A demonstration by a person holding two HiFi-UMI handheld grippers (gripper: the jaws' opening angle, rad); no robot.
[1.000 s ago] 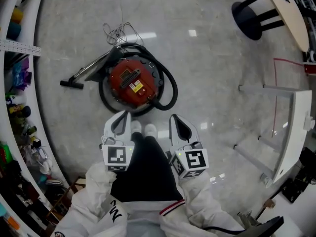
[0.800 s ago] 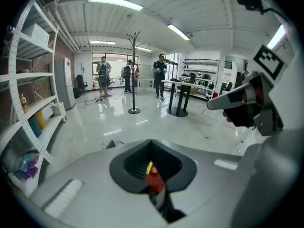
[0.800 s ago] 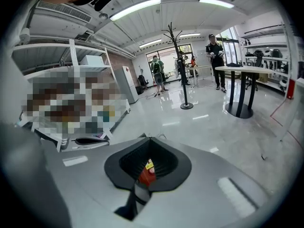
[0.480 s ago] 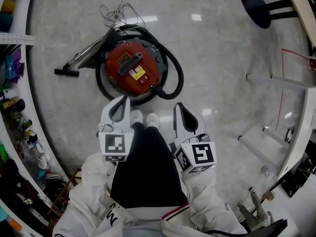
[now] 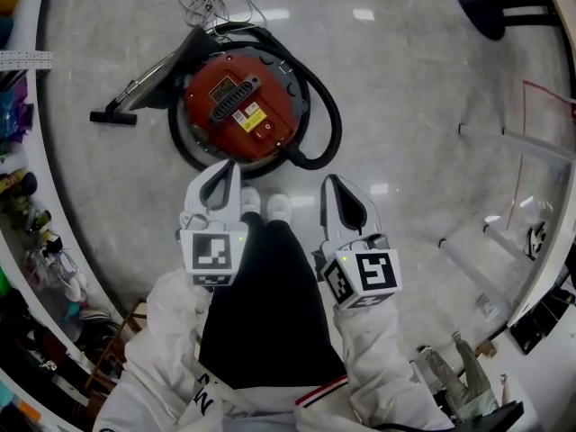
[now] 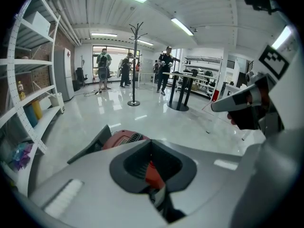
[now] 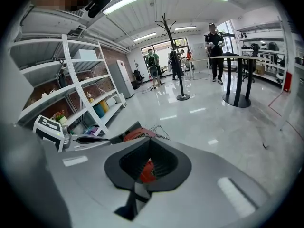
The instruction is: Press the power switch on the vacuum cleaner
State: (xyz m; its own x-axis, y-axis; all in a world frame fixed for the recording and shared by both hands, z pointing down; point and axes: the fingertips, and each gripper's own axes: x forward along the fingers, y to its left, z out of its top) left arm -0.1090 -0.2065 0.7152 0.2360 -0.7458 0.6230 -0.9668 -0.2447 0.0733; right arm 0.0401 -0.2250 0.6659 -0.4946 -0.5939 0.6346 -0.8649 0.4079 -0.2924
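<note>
Vacuum (image 5: 236, 106) sits on the floor (image 5: 405, 79) just ahead of my white shoes (image 5: 265, 207). It is a round red canister, top side up, with a yellow label on the lid. I cannot pick out the power switch from up here. Its black hose (image 5: 326, 120) curls around the right side of the body. The wand (image 5: 126, 106) lies out to the left, and a loose cord (image 5: 211, 3) is tangled on the floor beyond it.

My left gripper (image 5: 229, 171) is held above the near left edge of the vacuum, jaws together and empty. My right gripper (image 5: 333, 185) is level with it on the other side of my legs, near the hose, and its jaws are also closed on nothing. Neither one touches the vacuum.

Along the left gripper (image 6: 152, 144) the red body (image 6: 124, 137) shows just past the closed tips. It shows the same way beyond the right gripper (image 7: 148, 141). Shelves (image 5: 27, 178) line the left wall.
</note>
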